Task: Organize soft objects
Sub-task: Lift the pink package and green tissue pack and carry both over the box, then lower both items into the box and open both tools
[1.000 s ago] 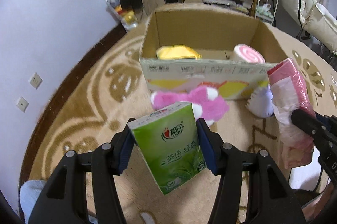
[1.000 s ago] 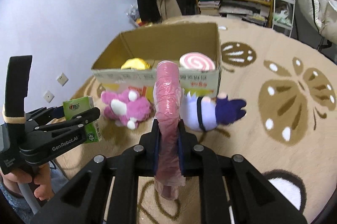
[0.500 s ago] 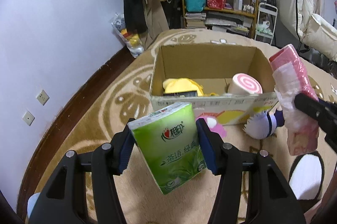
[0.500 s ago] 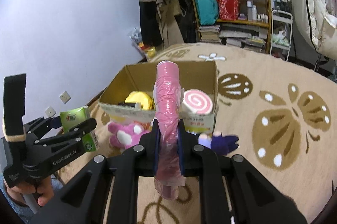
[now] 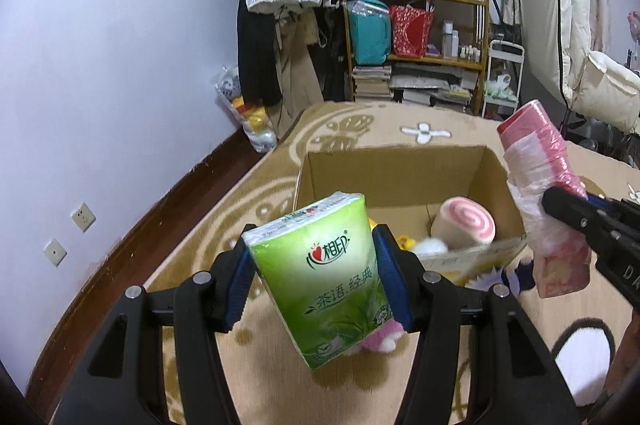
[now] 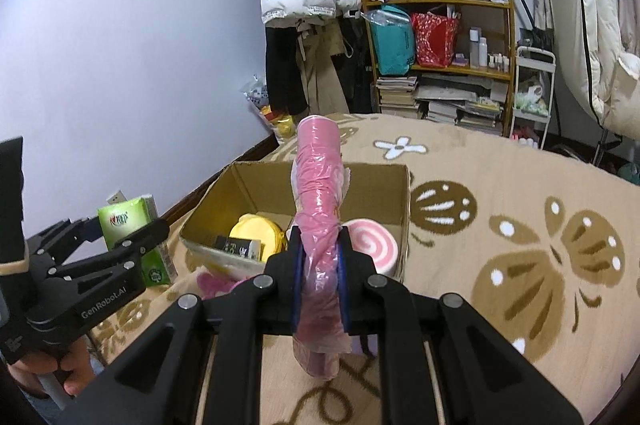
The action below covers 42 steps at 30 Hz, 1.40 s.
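My left hand-held gripper (image 5: 316,279) clamped on a green tissue pack (image 5: 320,277), my right hand-held gripper (image 6: 319,279) squeezing a pink plastic-wrapped roll (image 6: 320,221), both held above the rug (image 6: 500,225), near an open cardboard box (image 6: 400,185) holding a pink swirl roll (image 6: 372,245) and a yellow plush (image 6: 256,229)

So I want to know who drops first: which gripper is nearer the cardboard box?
Right, though only slightly. The right gripper, clamping the pink bag roll, hangs by the cardboard box, near its front rim; the left gripper, holding the green tissue pack, sits farther back, off its left corner.
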Available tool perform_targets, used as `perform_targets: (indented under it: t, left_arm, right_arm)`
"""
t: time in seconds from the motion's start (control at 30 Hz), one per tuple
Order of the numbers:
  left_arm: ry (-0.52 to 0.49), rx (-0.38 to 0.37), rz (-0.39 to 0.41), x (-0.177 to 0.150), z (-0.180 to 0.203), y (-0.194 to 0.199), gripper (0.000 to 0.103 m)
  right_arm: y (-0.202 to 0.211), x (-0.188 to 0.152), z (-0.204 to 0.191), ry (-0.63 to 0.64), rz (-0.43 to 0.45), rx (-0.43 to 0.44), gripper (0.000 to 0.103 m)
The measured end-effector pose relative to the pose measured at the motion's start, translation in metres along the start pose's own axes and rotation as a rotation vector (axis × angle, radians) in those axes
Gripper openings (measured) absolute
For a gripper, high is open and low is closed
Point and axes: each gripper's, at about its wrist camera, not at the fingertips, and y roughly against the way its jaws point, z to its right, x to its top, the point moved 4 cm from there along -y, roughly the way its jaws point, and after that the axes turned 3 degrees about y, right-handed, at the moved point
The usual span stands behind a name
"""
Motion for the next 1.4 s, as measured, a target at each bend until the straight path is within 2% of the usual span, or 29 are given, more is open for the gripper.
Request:
perform_targets:
  t: [0.23, 0.47, 0.6, 0.97, 1.4]
  left_arm:
    - [0.012, -0.034, -0.003, 0.018, 0.004, -0.009, 0.056]
    - [-0.037, -0.004, 0.029, 0.033, 0.012, -0.019, 0.056]
    - [-0.050, -0.008, 0.012, 0.037, 0.016, -0.033, 0.056]
    - [-0.054, -0.028, -0.005, 0.033, 0.017, -0.063, 0.056]
    - [-0.035, -0.026, -0.014, 0.026, 0.014, -0.082, 0.056]
  right_arm:
    - [-0.011, 0.005, 0.004, -0.005, 0.016, -0.010, 0.015]
    - [-0.019, 0.006, 0.005, 0.002, 0.019, -0.008, 0.015]
    - [-0.027, 0.011, 0.005, 0.026, 0.019, -0.017, 0.015]
    - [-0.055, 0.016, 0.007, 0.092, -0.024, -0.030, 0.015]
    - [-0.072, 0.032, 0.013, 0.101, -0.005, -0.024, 0.015]
